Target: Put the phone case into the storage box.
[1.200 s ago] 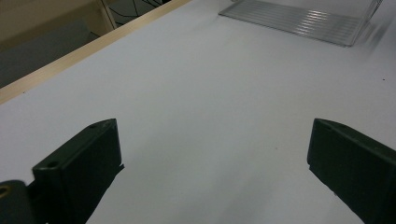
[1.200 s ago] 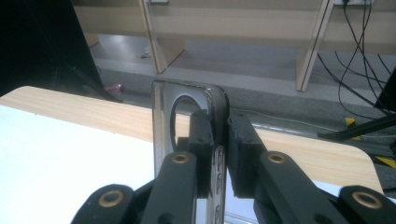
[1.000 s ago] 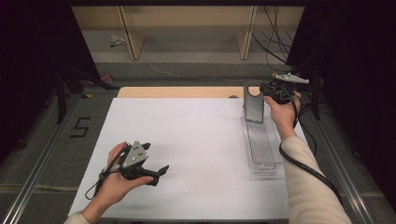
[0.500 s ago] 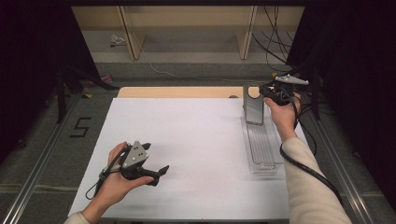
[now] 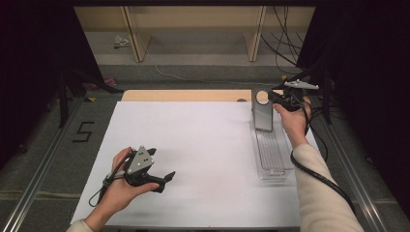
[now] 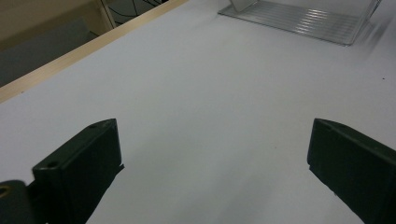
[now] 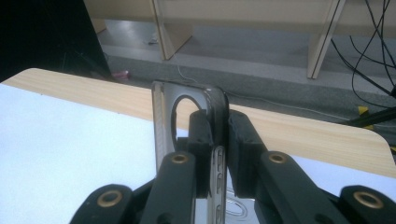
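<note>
Over at the near left of the desk [image 5: 203, 140], the left tongs [image 5: 167, 178] are resting in the person's left hand [image 5: 118, 186], low over the white sheet, pointing right. Their jaws are standing wide apart with nothing between them, as the left gripper view is showing. Further right, a clear plastic tray [image 5: 270, 152] is lying along the right edge of the sheet. At its far end a clear lid [image 5: 262, 110] with a round hole near its top is standing upright. The right tongs [image 7: 218, 140] are gripping the lid's top edge, their pads pressing on it from both sides, while the right hand [image 5: 295, 121] is holding them at the far right.
</note>
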